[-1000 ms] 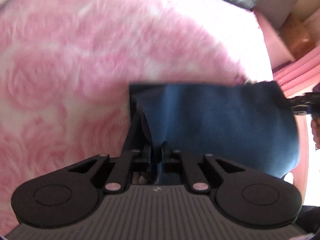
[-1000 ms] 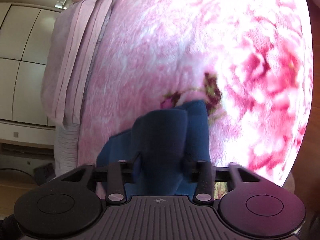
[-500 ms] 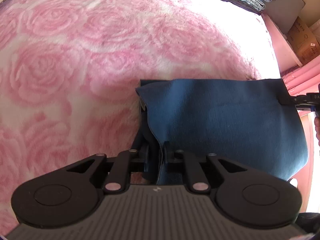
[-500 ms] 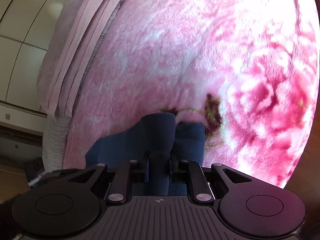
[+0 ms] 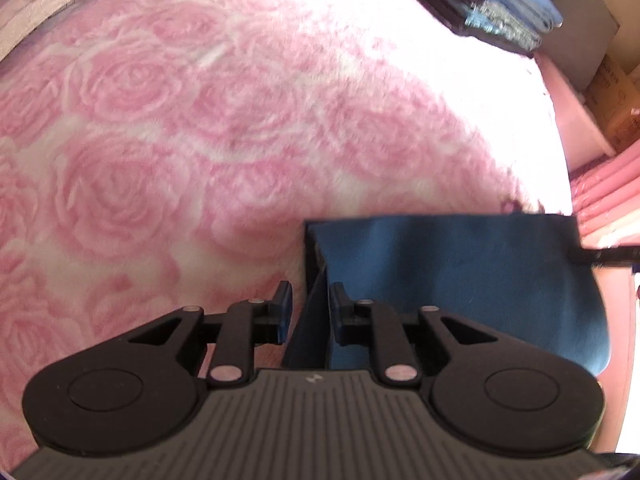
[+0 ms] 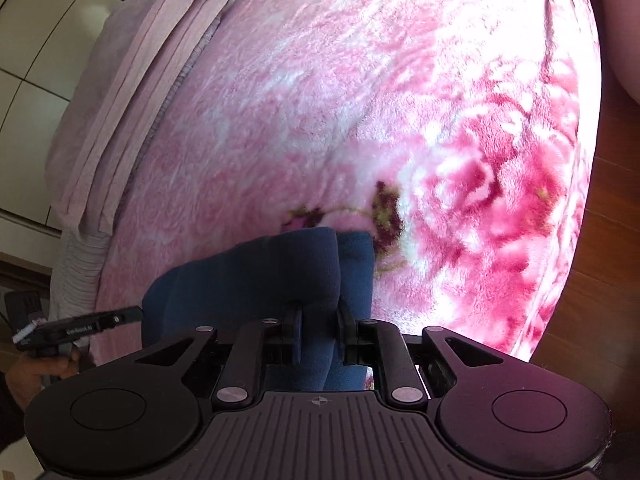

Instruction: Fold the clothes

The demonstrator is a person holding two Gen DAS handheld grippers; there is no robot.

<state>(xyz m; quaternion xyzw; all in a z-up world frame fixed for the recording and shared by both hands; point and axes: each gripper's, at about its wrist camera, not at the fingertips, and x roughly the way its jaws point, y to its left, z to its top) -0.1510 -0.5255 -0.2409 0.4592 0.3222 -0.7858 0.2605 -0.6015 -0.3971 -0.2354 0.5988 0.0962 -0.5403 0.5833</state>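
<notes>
A folded dark blue garment (image 5: 460, 276) lies on a pink rose-patterned blanket (image 5: 200, 140). My left gripper (image 5: 310, 312) is open, its jaws parted around the garment's left edge, which stands between them. In the right wrist view the same blue garment (image 6: 256, 280) bunches up in front of my right gripper (image 6: 318, 336), whose jaws are parted with a fold of cloth between them. The right gripper's tip shows at the garment's far right corner in the left wrist view (image 5: 600, 256). The left gripper shows at the left of the right wrist view (image 6: 76, 328).
A stack of folded dark and light blue clothes (image 5: 480, 4) sits at the blanket's far edge. Cardboard boxes (image 5: 612, 92) stand beyond it. A folded mauve sheet (image 6: 132, 88) lies along the bed's side. Wooden floor (image 6: 600, 280) is to the right.
Both grippers have opened: half a second ago each was shut on the blue garment, now the jaws are parted. The garment has come down flat on the blanket.
</notes>
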